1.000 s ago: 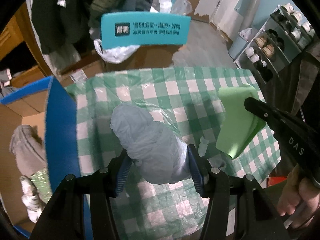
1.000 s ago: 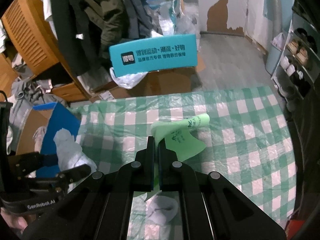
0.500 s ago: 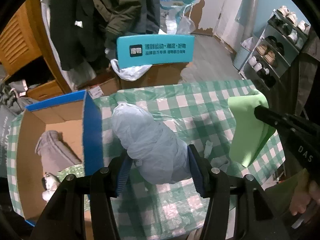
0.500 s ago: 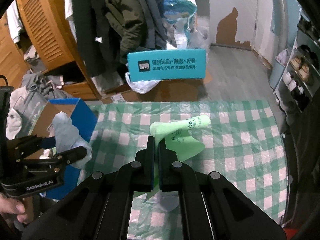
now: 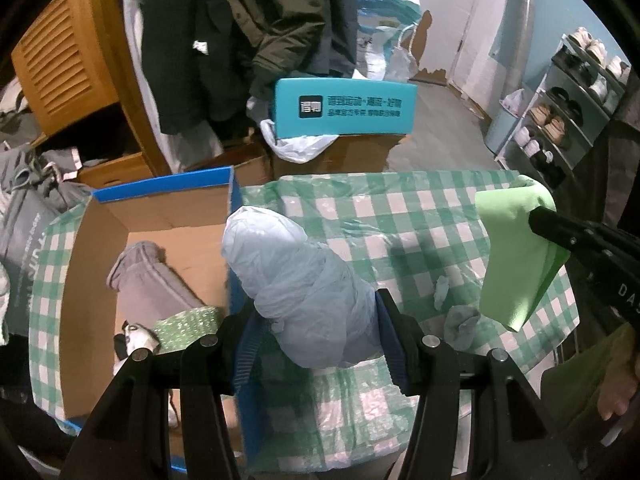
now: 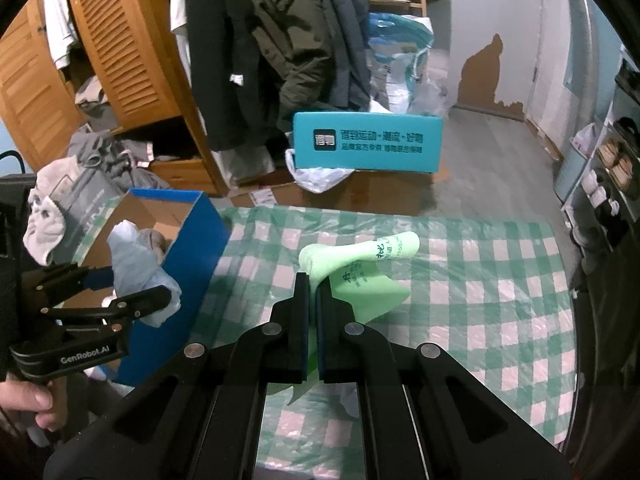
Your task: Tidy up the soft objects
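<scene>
Where readable, "GenRobot.AI" on left tongs (image 6: 136, 292), "DAS" on right tongs (image 5: 538, 216).

Both your wrist views look steeply down past each tool, close above the checked counter (image 5: 400, 208); both share the blue-edged box (image 6: 200, 236).

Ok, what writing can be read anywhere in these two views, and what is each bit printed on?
"GenRobot.AI": on the body of the left gripper, right wrist view.
"DA", cut off by the picture's edge: on the right gripper, left wrist view.
Two lines of white Chinese characters beside a dark square logo: on the teal box, too blurred to read.
Dark green characters and digits: on the green bag, too small to read.
Large pale letters: on the grey bag, distorted, unreadable.
</scene>
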Available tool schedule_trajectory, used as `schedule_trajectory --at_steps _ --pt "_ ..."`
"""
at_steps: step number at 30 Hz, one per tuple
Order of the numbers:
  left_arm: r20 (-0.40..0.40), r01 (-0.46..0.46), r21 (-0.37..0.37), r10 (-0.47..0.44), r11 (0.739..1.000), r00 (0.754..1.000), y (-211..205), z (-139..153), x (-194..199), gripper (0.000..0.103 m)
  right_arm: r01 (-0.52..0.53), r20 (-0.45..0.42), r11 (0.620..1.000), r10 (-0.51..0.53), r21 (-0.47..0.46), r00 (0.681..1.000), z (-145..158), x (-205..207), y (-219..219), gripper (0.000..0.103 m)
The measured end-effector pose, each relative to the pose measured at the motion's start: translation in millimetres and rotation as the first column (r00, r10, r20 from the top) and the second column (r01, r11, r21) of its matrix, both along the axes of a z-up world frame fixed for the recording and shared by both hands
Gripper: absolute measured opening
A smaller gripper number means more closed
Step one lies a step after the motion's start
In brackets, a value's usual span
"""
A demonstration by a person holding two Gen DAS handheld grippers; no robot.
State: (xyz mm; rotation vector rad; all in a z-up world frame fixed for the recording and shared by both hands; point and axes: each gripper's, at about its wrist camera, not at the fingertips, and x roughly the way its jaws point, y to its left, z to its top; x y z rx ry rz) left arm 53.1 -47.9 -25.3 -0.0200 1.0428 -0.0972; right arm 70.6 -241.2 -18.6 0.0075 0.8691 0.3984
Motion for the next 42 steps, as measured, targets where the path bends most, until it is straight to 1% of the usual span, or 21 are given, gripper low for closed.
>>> schedule_trajectory --at_steps 17,24,34,42 --pt "0.065 -0.065 0.011 0.064 0.998 0.996 39 22 -14 0.055 -0.078 0.008 0.997 0.078 -0.005 0.997 8 -2 36 0.002" --pt "0.084 -0.095 0.001 0.095 0.995 0.992 59 27 -20 0.055 -0.114 0.02 0.994 0.113 0.006 0.993 17 -2 56 0.002" --pt "0.093 -0.156 -0.014 0.157 0.988 0.983 92 28 -29 0.055 -0.183 0.04 0.983 0.183 0.011 0.982 29 -3 99 0.002" --pt "0.089 -0.203 -0.023 0.204 0.979 0.975 118 25 -36 0.055 -0.247 0.047 0.969 0.247 -0.002 0.968 33 -4 136 0.002"
